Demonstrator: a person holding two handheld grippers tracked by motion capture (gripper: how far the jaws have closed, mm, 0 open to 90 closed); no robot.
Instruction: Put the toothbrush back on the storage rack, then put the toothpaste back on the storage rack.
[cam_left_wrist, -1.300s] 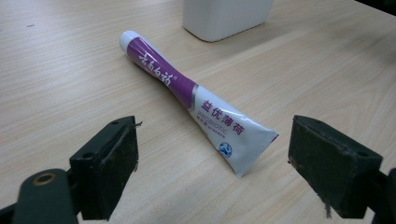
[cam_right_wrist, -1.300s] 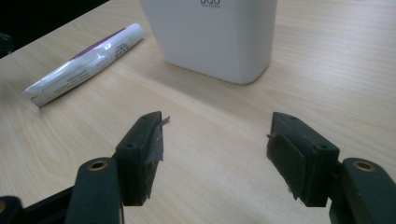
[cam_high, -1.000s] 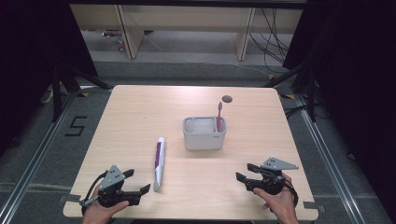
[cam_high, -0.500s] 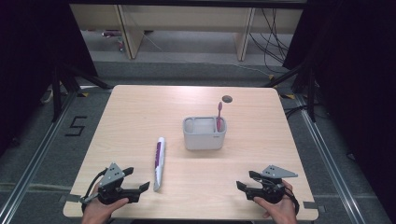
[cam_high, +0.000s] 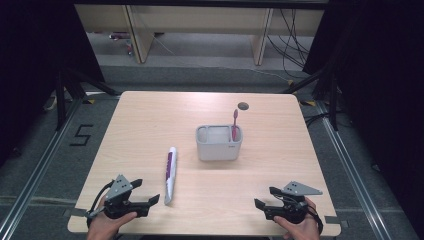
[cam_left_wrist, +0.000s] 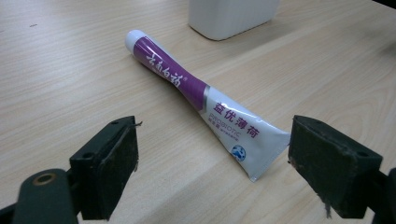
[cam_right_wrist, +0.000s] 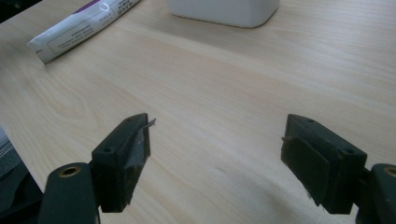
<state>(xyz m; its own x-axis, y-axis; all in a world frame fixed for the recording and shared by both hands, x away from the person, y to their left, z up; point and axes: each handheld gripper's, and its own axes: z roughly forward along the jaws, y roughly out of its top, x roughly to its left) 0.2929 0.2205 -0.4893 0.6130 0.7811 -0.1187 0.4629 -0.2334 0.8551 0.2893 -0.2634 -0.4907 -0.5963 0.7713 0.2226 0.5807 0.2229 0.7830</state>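
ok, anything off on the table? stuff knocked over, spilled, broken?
Nothing stands out. The toothpaste tube lies flat on the table, capped and intact, with no spill. The toothbrush stands in the right compartment of the upright grey holder. Only oddity: frayed pad edges on the left gripper and right gripper.

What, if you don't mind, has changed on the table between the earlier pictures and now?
The right gripper has drawn slightly back toward the table's near edge, and its jaws have just been opening, with nothing between them. The left gripper, the toothpaste tube, the grey holder and the toothbrush standing in it stayed put.
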